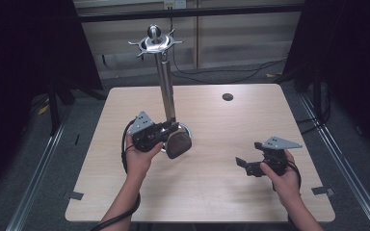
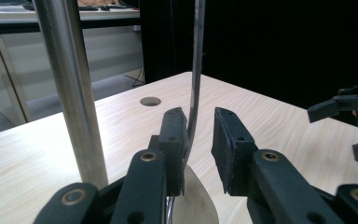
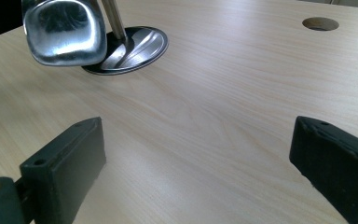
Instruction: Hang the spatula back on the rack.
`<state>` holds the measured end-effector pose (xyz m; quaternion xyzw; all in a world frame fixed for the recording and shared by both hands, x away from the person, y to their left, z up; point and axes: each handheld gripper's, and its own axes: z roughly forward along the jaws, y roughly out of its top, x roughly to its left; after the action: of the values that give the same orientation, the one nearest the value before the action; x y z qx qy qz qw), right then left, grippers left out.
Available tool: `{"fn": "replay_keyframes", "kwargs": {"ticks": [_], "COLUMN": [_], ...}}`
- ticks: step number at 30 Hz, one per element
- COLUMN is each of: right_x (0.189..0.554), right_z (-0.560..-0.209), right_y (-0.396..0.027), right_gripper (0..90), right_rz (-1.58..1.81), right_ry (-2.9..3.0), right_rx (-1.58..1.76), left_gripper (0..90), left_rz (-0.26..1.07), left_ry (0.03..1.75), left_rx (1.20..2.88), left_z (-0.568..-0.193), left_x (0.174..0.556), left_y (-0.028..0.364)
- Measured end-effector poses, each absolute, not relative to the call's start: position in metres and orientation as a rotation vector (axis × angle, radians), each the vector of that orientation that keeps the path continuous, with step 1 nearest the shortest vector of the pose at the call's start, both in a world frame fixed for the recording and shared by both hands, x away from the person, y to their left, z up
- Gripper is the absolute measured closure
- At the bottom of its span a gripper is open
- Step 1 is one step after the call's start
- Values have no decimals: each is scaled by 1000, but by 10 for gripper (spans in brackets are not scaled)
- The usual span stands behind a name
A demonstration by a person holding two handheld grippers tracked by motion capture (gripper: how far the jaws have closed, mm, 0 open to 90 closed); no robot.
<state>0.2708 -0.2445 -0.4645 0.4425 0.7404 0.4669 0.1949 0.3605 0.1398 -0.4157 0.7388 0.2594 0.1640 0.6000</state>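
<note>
Nearest, on the person's right, right gripper [image 3: 196, 158] held low over the bare pale wood-grain bench [image 1: 212, 192], black jaws spread wide, nothing between them. Further in and to the left, left gripper [image 2: 198, 126] level with the foot of a metal stand, jaws parted around the thin curved handle of a spatula [image 2: 196, 70]: handle against one pad, a clear gap to the other, so not clamped. Below the jaws, the spatula's blade [image 3: 65, 30], a shiny rounded square of polished steel, just beside the stand's round mirror-bright base [image 3: 135, 44]. Rising from that base, a smooth brushed steel pole [image 2: 72, 93], topped by a ring of hooks [image 1: 155, 43] and a ball. Beyond, a round hole [image 1: 227, 96] cut in the bench top.
</note>
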Motion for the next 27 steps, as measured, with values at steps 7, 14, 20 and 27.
{"fn": "replay_keyframes", "kwargs": {"ticks": [7,14,20,27], "right_x": [272,272,272,272], "right_z": [-464,-464,-465,-465], "right_y": [-244,-242,-242,-241], "right_gripper": [33,32,32,32], "right_rz": [1311,1308,1303,1305], "right_ry": [2078,2095,2107,2104], "right_rx": [1235,1233,1226,1215], "left_gripper": [677,612,487,224], "left_rz": [375,354,348,360], "left_ry": [611,620,647,684], "left_rx": [1716,1716,1729,1740], "left_z": [-416,-416,-417,-420], "left_x": [361,359,357,352], "left_y": [141,142,146,149]}}
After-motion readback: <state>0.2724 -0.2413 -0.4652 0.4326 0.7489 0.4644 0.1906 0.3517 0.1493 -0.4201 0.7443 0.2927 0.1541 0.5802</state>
